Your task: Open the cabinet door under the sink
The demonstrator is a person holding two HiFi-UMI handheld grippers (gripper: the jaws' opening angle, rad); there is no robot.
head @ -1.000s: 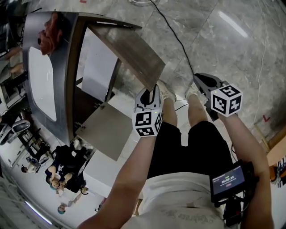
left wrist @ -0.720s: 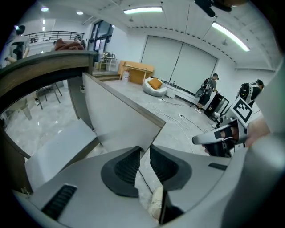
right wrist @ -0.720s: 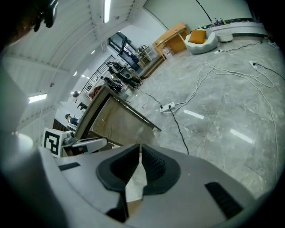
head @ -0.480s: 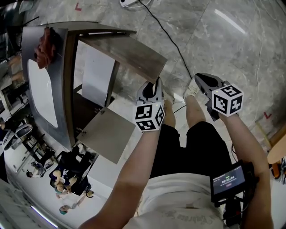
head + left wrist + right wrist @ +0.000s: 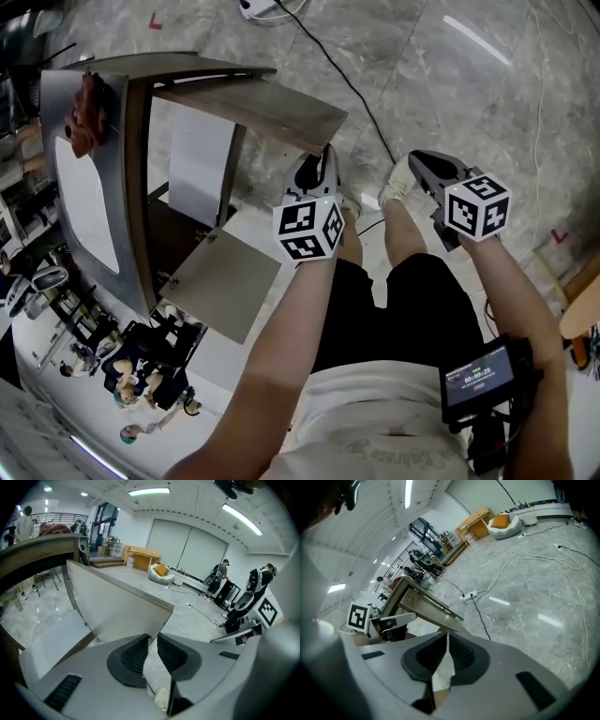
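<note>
The sink cabinet [image 5: 139,187] stands at the left of the head view, its pale basin [image 5: 86,192] set in a grey top. Its brown door [image 5: 253,105] is swung out over the floor. My left gripper [image 5: 324,157] is shut on the door's free corner. In the left gripper view the door [image 5: 117,609] runs between the dark pads [image 5: 135,654] of the left gripper [image 5: 153,641]. My right gripper [image 5: 418,165] hangs apart to the right over the floor, shut with nothing in it. The right gripper view has the right gripper [image 5: 446,641] with jaws together and the door [image 5: 433,607] beyond.
A second cabinet panel [image 5: 223,281] stands open lower down. A red cloth [image 5: 84,111] lies on the counter. A black cable [image 5: 352,89] crosses the marble floor to a power strip [image 5: 258,7]. My legs and shoes [image 5: 396,187] are below the grippers. People [image 5: 220,576] stand far off.
The door has swung further out from the cabinet, with my left gripper still on its corner. The right gripper has barely shifted in the view.
</note>
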